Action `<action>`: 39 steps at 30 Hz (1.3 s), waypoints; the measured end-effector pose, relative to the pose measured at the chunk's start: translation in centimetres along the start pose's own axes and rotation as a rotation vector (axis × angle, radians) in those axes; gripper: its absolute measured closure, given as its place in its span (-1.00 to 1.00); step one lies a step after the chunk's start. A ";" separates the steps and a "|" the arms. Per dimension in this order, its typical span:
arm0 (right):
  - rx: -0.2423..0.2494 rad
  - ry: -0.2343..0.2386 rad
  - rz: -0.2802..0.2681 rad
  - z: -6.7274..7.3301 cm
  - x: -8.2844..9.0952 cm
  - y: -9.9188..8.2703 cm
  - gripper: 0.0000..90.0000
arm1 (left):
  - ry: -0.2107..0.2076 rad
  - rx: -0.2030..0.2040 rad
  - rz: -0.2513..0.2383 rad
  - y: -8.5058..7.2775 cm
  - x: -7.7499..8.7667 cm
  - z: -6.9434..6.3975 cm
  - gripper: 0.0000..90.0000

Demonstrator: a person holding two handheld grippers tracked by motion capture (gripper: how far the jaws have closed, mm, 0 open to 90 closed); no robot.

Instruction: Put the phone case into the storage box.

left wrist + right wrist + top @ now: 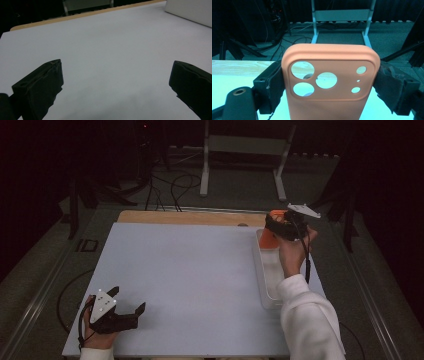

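Note:
An orange phone case [269, 240] with several camera cut-outs is held upright over the far end of a white tray [262, 280]. My right gripper [278, 226] is shut on it. In the right gripper view the case [329, 105] stands between the two black jaws, whose pads press on its left and right edges, with my right gripper [329, 77] pointing toward the far side of the table. My left gripper [129, 298] rests near the table's front left corner. Its jaws are spread wide with nothing between them, as the left gripper view [117, 75] confirms.
A white board [190, 275] covers the table, with a wooden strip [190, 217] along its far edge. The long tray [192, 10] lies along the right side. Beyond the table are cables and a metal stand [240, 150] on the floor.

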State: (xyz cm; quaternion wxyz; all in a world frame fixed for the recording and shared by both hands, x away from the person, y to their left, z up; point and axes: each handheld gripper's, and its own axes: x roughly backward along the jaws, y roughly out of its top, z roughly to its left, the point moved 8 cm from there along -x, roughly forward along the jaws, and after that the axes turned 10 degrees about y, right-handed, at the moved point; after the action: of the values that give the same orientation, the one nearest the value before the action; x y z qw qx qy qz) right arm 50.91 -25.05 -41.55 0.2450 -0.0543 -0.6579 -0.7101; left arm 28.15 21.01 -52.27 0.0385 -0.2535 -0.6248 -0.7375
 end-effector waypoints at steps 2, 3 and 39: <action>-0.003 -0.003 0.006 -0.1 -0.1 -0.2 -0.64 | 0.001 0.003 -0.003 0.0 0.0 0.0 -1.00; -0.002 -0.004 0.007 -0.1 -0.2 -0.2 -0.64 | 0.002 0.003 -0.004 0.1 0.0 0.0 -1.00; 0.006 -0.033 0.065 -0.5 -2.3 -2.0 -0.64 | 0.000 0.007 -0.010 0.2 0.2 0.0 -1.00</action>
State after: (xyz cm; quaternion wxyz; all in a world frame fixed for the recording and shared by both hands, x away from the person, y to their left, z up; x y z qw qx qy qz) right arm 52.17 -24.87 -44.36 0.2570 -0.0865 -0.6619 -0.6988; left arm 28.07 21.04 -52.04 0.0355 -0.2502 -0.6286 -0.7355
